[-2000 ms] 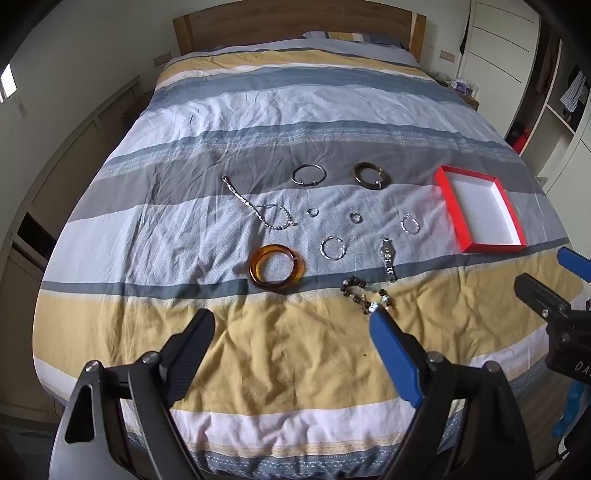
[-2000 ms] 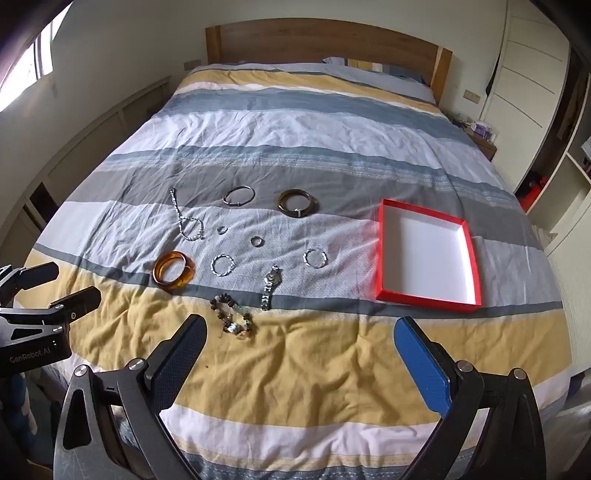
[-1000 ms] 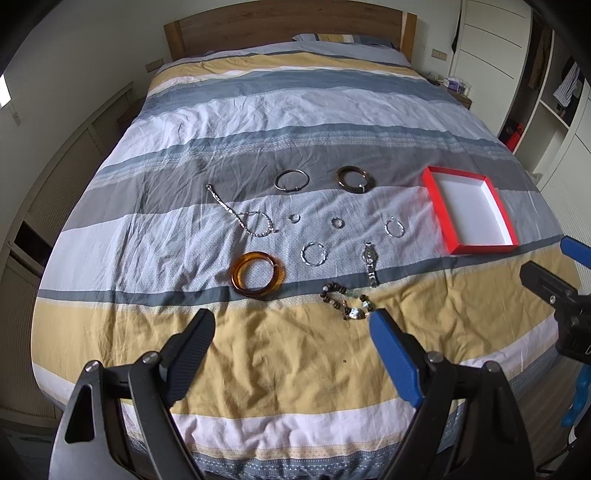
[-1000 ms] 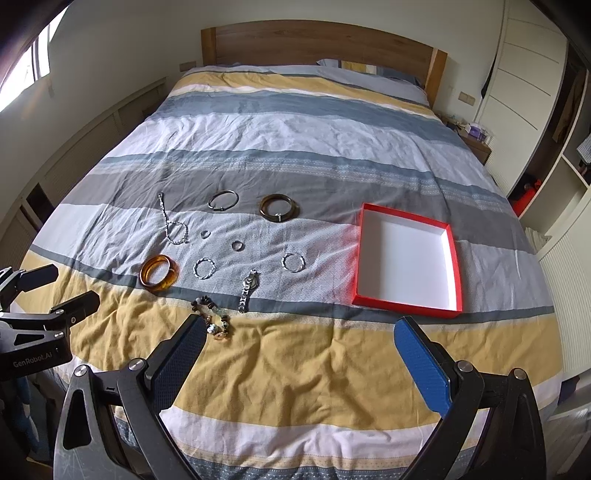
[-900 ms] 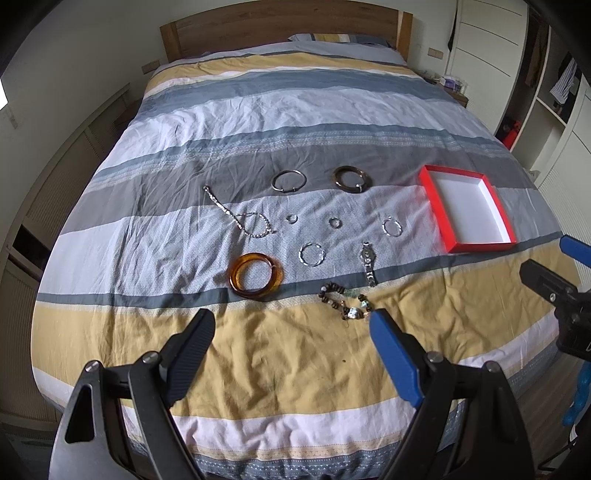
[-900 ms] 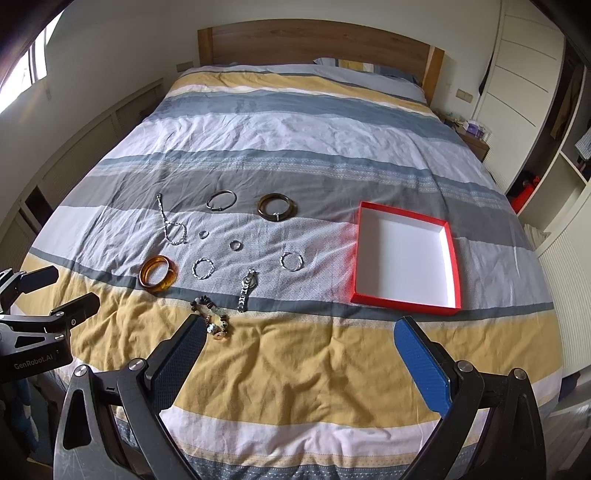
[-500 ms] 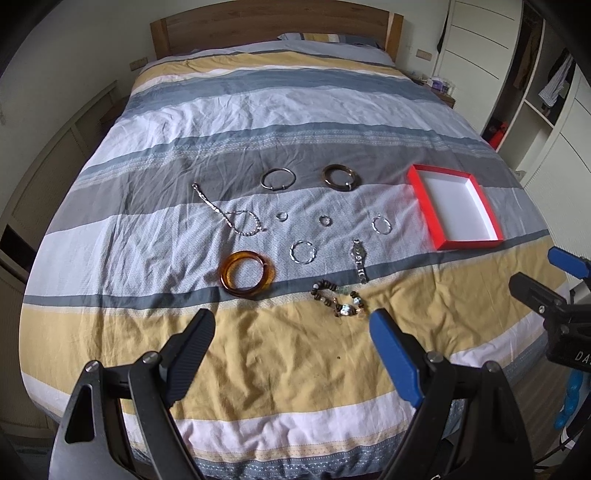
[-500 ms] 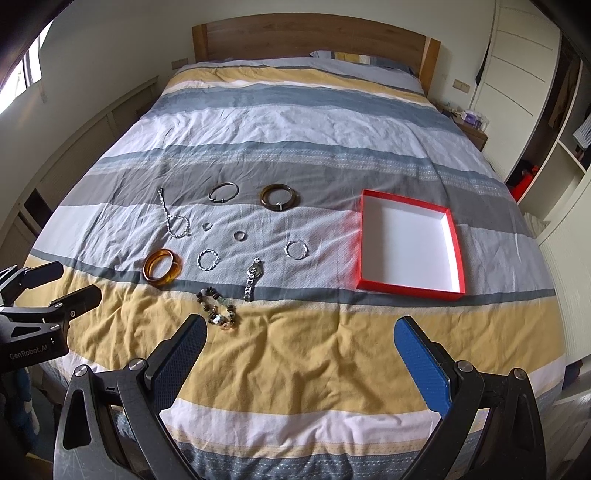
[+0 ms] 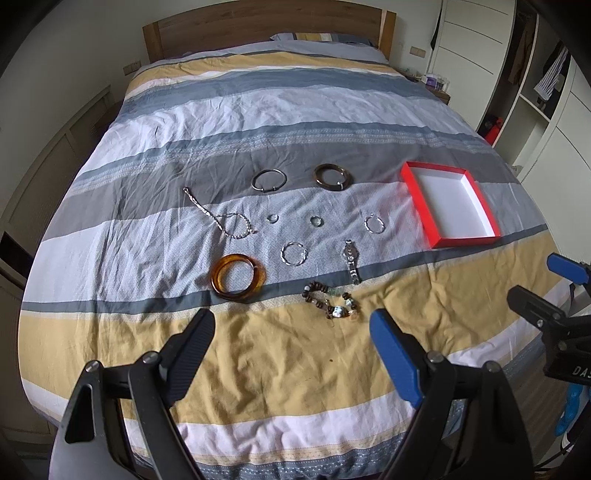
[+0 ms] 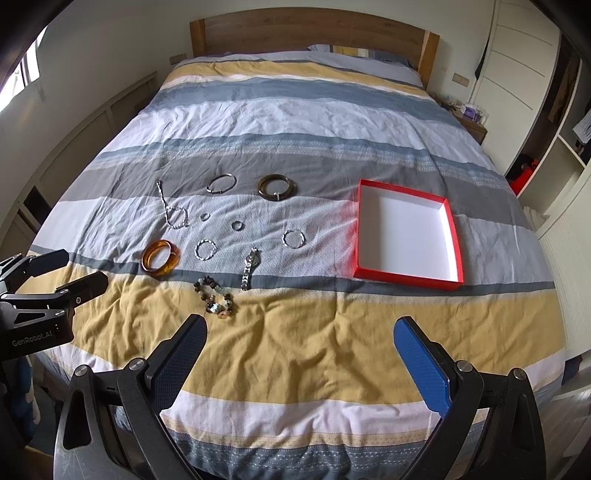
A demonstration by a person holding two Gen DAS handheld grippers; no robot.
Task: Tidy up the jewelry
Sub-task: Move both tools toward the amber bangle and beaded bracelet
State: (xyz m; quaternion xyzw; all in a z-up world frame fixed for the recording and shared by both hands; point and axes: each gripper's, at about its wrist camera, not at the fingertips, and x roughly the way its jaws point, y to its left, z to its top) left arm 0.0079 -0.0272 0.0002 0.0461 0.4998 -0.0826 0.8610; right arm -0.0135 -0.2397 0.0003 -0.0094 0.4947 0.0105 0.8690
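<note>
Several pieces of jewelry lie on the striped bedspread: an amber bangle [image 9: 238, 281] [image 10: 160, 257], a beaded bracelet [image 9: 332, 301] [image 10: 216, 293], a watch [image 9: 352, 260] [image 10: 250, 267], a silver chain [image 9: 218, 218], a dark bangle [image 9: 332, 176] [image 10: 277, 187] and small silver rings. An empty red box [image 9: 419, 192] [image 10: 357, 236] with white inside sits to their right. My left gripper [image 9: 291, 332] is open and empty above the yellow stripe, near the beaded bracelet. My right gripper [image 10: 299, 339] is open and empty, nearer than the box.
The bed [image 9: 295, 110] has a wooden headboard [image 10: 314, 33] at the far end. White wardrobes and open shelves [image 9: 535, 92] stand on the right. Low cabinets [image 10: 92, 122] line the left wall. The right gripper also shows at the left wrist view's right edge [image 9: 546, 295].
Both grippers have drifted a little over the foot of the bed; the views shifted slightly. Nothing was picked up and the jewelry has not moved.
</note>
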